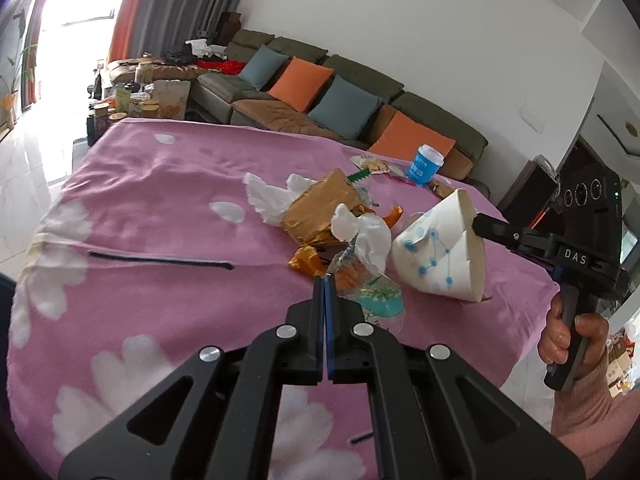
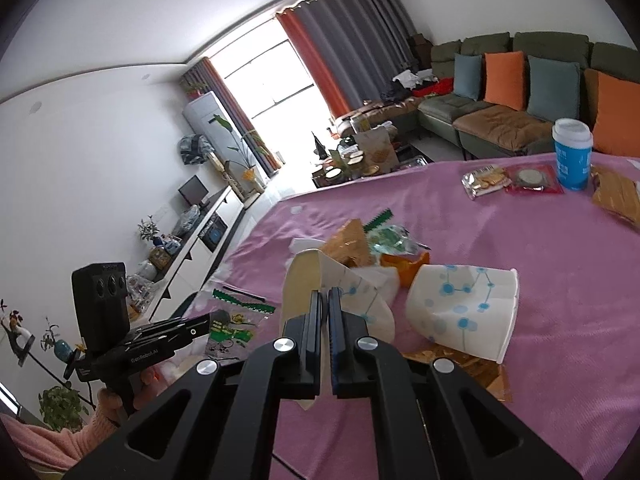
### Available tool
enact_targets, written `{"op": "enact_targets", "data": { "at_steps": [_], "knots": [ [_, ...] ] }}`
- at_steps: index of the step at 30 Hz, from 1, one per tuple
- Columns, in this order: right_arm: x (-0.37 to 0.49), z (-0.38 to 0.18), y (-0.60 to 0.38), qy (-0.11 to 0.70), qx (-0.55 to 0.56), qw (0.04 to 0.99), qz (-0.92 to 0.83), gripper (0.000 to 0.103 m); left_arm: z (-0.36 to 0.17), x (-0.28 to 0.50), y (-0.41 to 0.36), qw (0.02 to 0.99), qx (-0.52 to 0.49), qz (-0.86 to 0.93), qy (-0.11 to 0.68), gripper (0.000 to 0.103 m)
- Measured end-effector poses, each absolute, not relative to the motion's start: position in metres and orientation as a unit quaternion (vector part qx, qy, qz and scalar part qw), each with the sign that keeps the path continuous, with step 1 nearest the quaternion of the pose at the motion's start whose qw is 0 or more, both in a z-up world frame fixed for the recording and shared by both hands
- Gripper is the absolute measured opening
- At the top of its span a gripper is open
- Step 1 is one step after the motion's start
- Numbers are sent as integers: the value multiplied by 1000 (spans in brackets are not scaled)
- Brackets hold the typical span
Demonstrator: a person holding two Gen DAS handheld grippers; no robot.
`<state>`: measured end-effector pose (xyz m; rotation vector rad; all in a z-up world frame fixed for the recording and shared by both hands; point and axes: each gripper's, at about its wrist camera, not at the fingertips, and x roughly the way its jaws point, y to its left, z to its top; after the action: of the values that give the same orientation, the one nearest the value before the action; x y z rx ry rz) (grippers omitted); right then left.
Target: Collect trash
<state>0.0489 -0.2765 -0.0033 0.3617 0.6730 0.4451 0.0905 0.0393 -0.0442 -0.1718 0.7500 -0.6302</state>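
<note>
On the pink flowered cloth lies a heap of trash: a brown taped parcel, white tissues and orange foil. My left gripper is shut on the edge of a clear plastic wrapper with green print, and from the other side that left gripper shows the wrapper hanging at its tip. My right gripper is shut on the rim of a squashed white paper cup with blue dots. The left wrist view shows that right gripper pinching the cup.
A second crushed dotted paper cup lies on its side right of the held one, on gold foil. At the far edge stand a blue cup, a snack packet and a red packet. A sofa is behind.
</note>
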Motion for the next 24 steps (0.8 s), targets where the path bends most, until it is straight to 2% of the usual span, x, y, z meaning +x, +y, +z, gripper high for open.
{"op": "enact_targets", "data": {
  "at_steps": [14,24],
  "knots": [
    [39,25,-238,299,153,898,283,2,-34,50,96,905,-93,-247,334,1],
    [55,26,-173,311,128,871,357,2,-26,28,140,923,-100,-195,318,1]
  ]
}}
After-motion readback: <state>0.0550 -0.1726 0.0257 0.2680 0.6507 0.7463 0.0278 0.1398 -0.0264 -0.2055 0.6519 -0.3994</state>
